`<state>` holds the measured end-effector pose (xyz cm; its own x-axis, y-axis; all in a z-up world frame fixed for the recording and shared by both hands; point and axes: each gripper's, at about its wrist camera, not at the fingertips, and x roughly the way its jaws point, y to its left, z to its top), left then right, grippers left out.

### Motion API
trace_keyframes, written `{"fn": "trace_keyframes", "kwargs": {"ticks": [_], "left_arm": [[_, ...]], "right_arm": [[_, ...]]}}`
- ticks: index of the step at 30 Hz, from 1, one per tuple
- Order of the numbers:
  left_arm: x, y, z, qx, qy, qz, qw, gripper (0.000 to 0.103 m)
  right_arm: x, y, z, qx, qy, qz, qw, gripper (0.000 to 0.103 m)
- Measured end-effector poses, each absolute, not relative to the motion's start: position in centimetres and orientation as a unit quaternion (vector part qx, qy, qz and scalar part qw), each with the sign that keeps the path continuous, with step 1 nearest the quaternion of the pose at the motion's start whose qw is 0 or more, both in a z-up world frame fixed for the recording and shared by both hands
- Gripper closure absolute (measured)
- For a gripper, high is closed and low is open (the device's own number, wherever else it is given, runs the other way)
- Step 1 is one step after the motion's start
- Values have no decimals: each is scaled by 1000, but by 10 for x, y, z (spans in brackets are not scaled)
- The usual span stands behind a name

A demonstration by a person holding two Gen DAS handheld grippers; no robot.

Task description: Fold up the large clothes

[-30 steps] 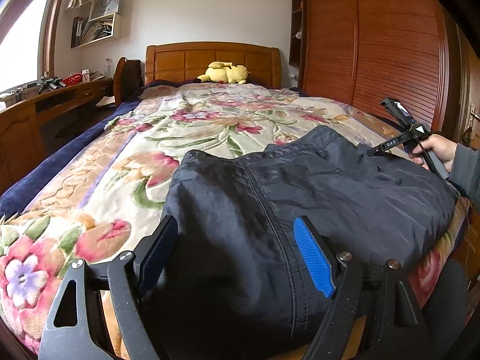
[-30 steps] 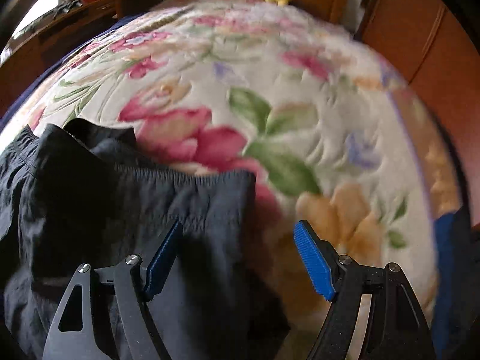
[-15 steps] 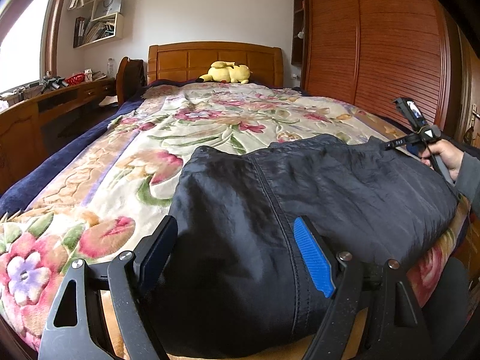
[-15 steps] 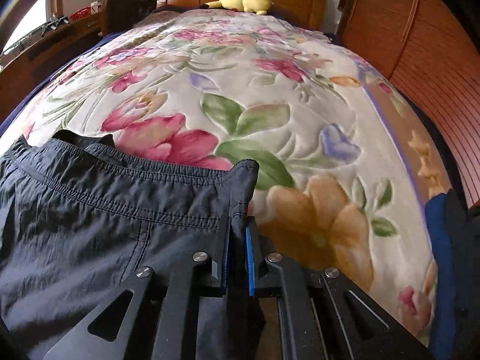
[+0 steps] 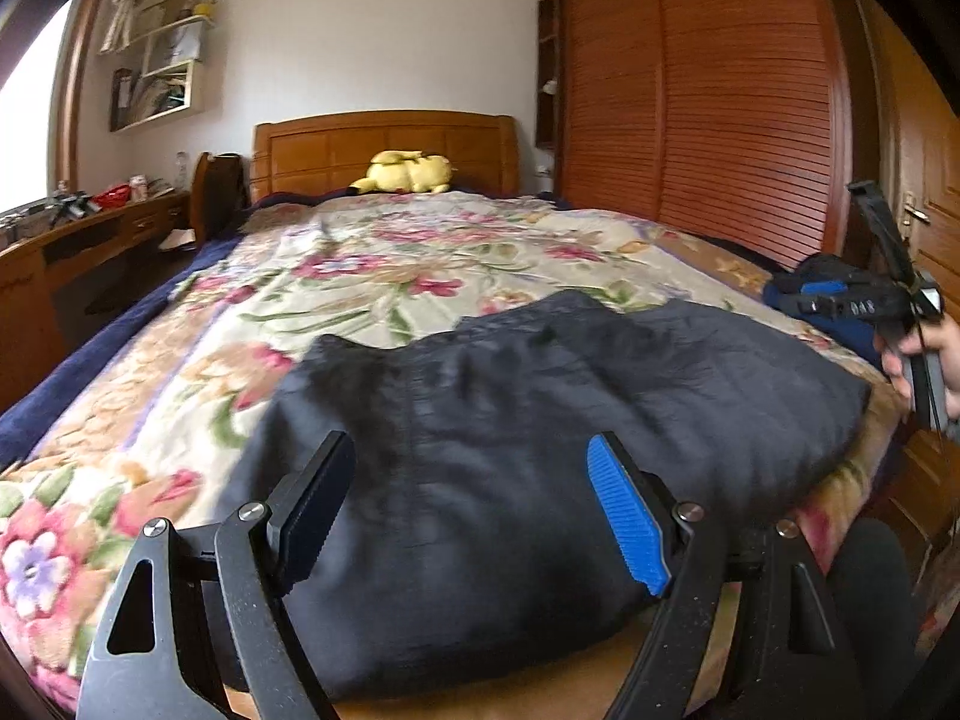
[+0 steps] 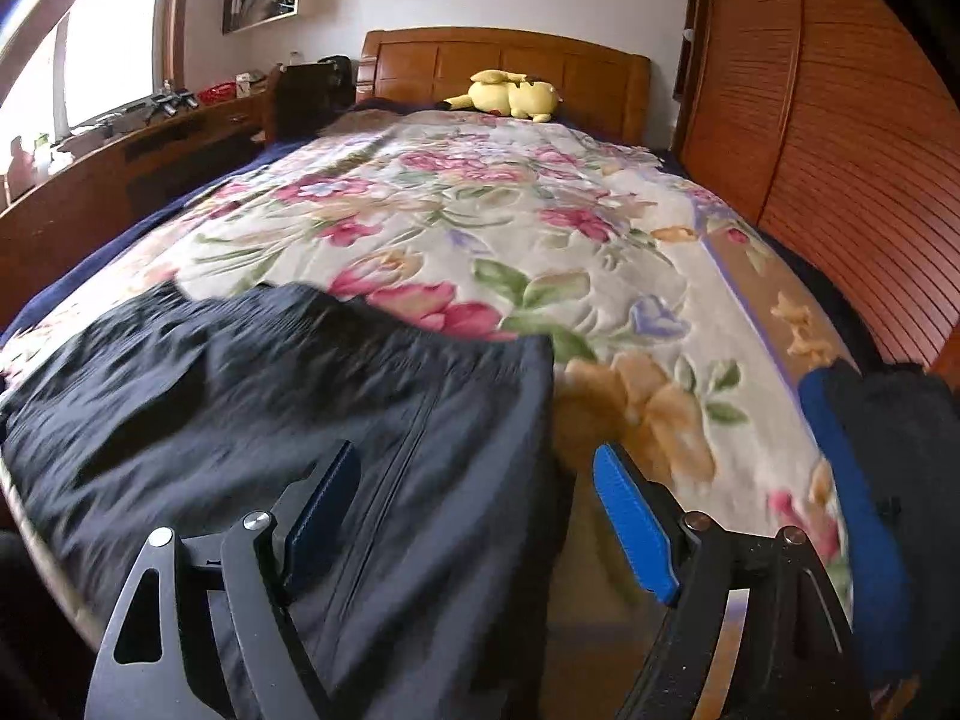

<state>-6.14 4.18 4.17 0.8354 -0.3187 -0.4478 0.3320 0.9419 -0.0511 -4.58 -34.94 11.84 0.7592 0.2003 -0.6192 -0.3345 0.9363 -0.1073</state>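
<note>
Resetting between folds: dark garment point(image 5: 540, 420) lies folded flat at near edge of the bed point(image 5: 372, 276). Left tongs point(image 5: 474, 504) gape empty above it; right tongs point(image 6: 480, 516) have just sprung open, cloth released. Next: regrip an edge, fold across.

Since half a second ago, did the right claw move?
Yes. The right claw let go of the dark garment and drew back from the headboard, its jaws just opened.

From my left camera I can read only small white digits, apparently "048", on the dark body of the right tool point(image 5: 855, 306); nothing else legible.
</note>
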Motion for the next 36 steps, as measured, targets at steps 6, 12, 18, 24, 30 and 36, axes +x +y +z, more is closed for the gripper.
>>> {"fn": "trace_keyframes", "kwargs": {"ticks": [6,12,18,24,30,36], "left_arm": [[-67,10,41,23,237,-195,951,22],[-78,-11,37,33,240,-213,947,22],[-77,-21,30,47,250,-212,944,22],[-67,-29,14,59,275,-212,936,22],[-65,-30,7,69,284,-217,931,22],[-64,-33,2,79,284,-221,930,22]], "right_arm": [[-104,-369,115,-75,302,127,942,14],[-132,-375,111,-82,313,104,940,13],[-138,-380,112,-71,324,102,938,13],[-132,-386,103,-61,334,97,936,13],[-124,-389,93,-47,329,83,939,13],[-108,-385,69,-40,373,94,922,13]]}}
